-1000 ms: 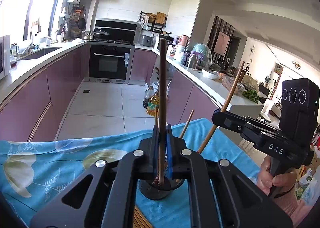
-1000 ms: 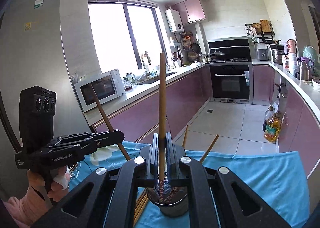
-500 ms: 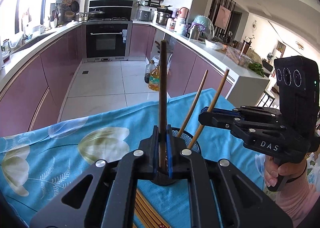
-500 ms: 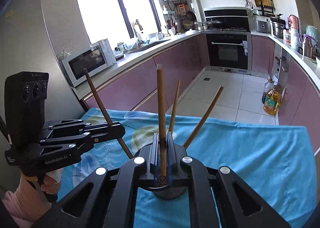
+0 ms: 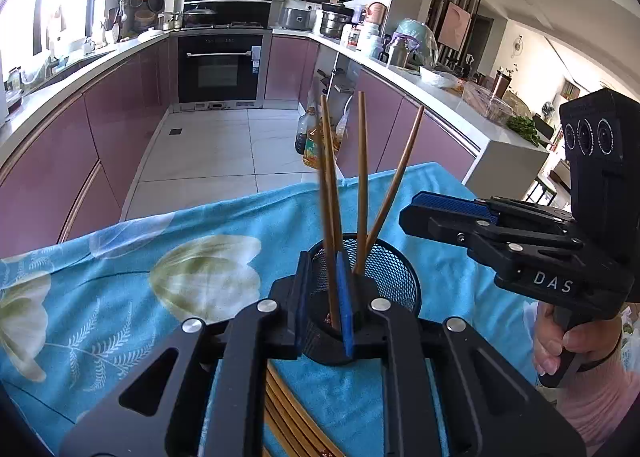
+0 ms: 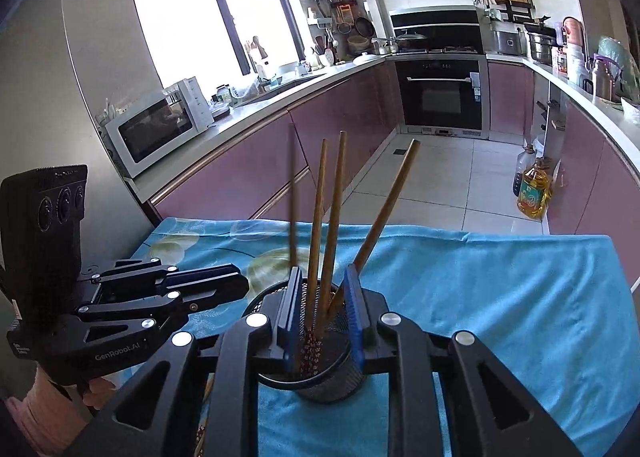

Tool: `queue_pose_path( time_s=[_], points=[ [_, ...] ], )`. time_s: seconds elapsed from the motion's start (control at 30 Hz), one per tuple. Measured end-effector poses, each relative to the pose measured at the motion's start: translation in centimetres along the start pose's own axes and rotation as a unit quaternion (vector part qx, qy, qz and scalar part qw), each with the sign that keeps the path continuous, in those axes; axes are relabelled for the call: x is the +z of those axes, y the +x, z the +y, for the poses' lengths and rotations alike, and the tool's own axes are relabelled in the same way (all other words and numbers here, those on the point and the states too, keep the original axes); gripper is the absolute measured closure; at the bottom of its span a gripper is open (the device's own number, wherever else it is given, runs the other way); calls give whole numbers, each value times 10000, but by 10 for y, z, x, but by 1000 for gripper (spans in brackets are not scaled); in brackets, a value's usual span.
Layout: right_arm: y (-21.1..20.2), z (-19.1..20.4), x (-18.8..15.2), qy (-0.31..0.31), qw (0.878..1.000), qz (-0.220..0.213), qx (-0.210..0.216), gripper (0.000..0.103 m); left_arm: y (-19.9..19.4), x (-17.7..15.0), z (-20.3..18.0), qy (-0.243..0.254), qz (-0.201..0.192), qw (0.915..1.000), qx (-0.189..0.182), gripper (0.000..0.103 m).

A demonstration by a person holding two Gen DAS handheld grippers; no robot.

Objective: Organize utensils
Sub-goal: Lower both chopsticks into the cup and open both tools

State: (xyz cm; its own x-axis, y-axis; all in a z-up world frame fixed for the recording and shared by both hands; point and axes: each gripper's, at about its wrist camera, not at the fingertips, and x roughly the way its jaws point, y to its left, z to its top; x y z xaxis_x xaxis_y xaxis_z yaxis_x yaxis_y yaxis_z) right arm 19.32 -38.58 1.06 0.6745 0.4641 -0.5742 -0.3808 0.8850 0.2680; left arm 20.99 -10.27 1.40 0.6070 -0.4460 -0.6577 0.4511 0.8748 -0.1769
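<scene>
A black mesh cup [image 5: 384, 277] stands on the blue flowered cloth [image 5: 200, 277] and also shows in the right wrist view [image 6: 328, 377]. Several brown chopsticks [image 5: 362, 185] stand in it, also seen in the right wrist view [image 6: 332, 225]. My left gripper [image 5: 324, 305] is open just above the cup's near rim, with a blurred chopstick [image 5: 330, 197] loose between its pads. My right gripper [image 6: 322, 313] is open over the cup, with the chopstick bottoms between its pads. Each gripper shows in the other's view, the right [image 5: 440, 213] and the left [image 6: 216, 285].
More chopsticks [image 5: 288, 409] lie on the cloth below my left gripper. The table's far edge drops to a tiled kitchen floor. Oil bottles [image 6: 534, 189] stand on the floor by the pink cabinets. A microwave [image 6: 160, 125] sits on the left counter.
Both grippers have lowered towards the cup and opened. The chopstick each held has dropped into the cup; the ones just let go are blurred with motion.
</scene>
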Motion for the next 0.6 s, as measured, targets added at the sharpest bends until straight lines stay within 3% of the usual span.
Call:
queue_pose_path(
  time_s=[0.23,0.37,0.6],
  points=[
    [-22,10,-14,-178,9996,-210,19,62,-17,-28,11,-152,-74,9998,50,84],
    [-36,26,-29,-457,9984,-246,216,58,-37,-47,19,-226,-248,9993,157,76],
    [-29,52,-66,-783,9946,249,634,55,-59,-88,34,-368,-164,9986,343,68]
  ],
)
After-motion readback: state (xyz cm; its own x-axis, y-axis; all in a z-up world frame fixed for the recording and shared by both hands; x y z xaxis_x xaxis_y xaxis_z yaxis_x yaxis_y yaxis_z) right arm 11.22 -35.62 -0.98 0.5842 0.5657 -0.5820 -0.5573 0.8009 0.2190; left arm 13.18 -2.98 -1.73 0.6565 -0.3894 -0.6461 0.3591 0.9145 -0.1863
